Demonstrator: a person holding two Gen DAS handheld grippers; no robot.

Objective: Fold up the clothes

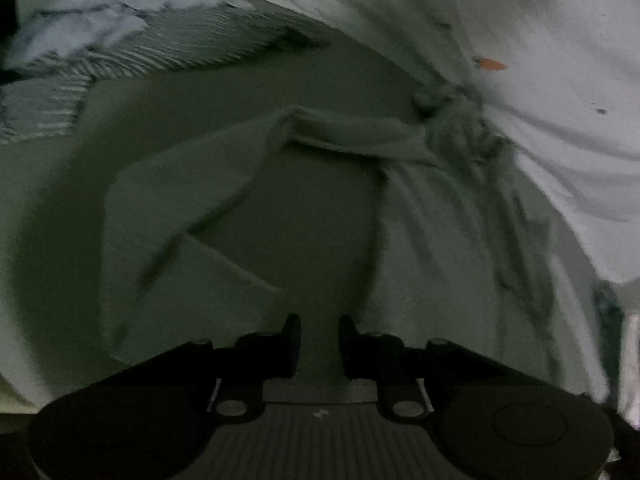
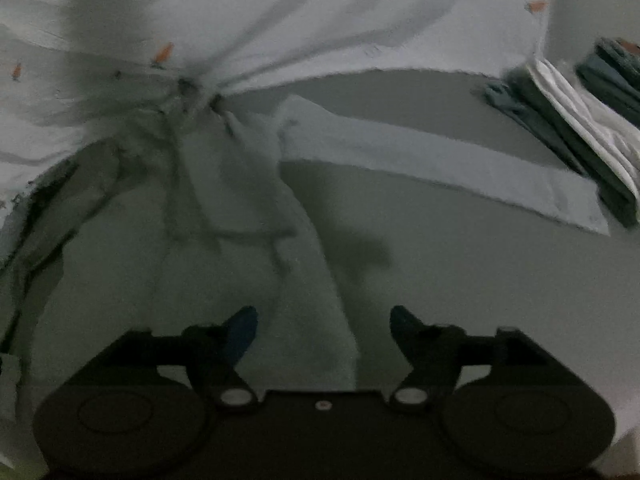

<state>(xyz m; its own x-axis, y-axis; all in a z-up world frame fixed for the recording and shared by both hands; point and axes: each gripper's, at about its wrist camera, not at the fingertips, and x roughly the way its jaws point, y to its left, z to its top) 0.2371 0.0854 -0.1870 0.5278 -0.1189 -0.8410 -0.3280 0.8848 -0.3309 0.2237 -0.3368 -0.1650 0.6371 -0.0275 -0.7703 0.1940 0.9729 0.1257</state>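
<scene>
In the left wrist view, the left gripper (image 1: pixel 319 326) hovers, jaws slightly parted and pinching nothing, above the pale garment (image 1: pixel 400 184) bunched on the table (image 1: pixel 48 240) (dim, blurred). In the right wrist view, the right gripper (image 2: pixel 323 318) is spread wide and empty above the garment; a folded stack (image 2: pixel 580 120) is cut off at the edge.

The left gripper (image 1: pixel 319 344) hangs over a crumpled pale garment (image 1: pixel 400 168) — fingers (image 1: pixel 294 340) slightly parted, empty. A striped cloth (image 1: pixel 132 56) lies beyond.

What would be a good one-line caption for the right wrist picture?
Open right gripper above a crumpled pale garment on a light surface, folded clothes stacked beyond.
</scene>
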